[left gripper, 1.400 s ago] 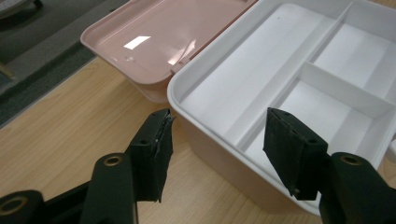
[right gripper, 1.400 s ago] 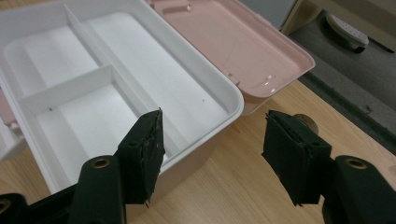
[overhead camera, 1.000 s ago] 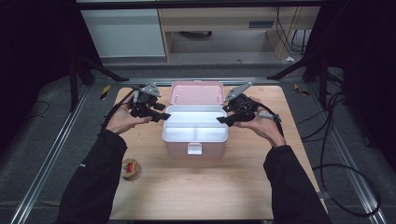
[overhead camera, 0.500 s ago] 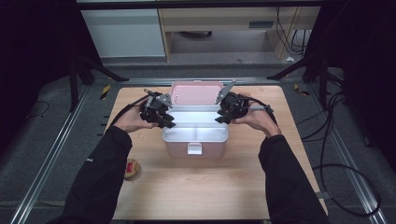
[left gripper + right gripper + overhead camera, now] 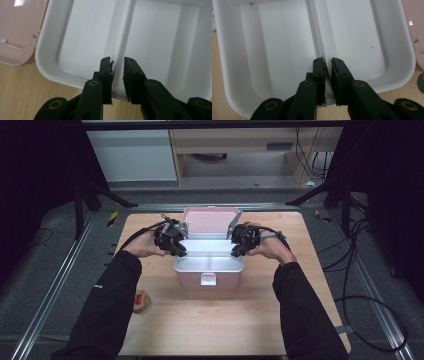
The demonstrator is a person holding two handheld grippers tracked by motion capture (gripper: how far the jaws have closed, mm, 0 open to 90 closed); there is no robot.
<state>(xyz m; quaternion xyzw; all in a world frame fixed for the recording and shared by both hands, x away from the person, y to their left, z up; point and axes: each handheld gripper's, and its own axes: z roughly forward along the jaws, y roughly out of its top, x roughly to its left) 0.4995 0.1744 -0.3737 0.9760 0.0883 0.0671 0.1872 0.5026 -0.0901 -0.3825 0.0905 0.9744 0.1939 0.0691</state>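
A white tray point(image 5: 209, 254) sits atop an open pink box point(image 5: 208, 285) at the middle of the desk point(image 5: 220, 330), its lid point(image 5: 210, 219) tilted back on the far side. The left gripper point(image 5: 176, 251) and right gripper point(image 5: 238, 251) meet the tray's left and right ends, and their jaws, which have just been closing, now straddle the tray's divider point(image 5: 122, 47) with a narrow gap left at each; best to seat both grips evenly and lift level. The lid stands close behind, and a small round thing point(image 5: 141, 301) lies near left.
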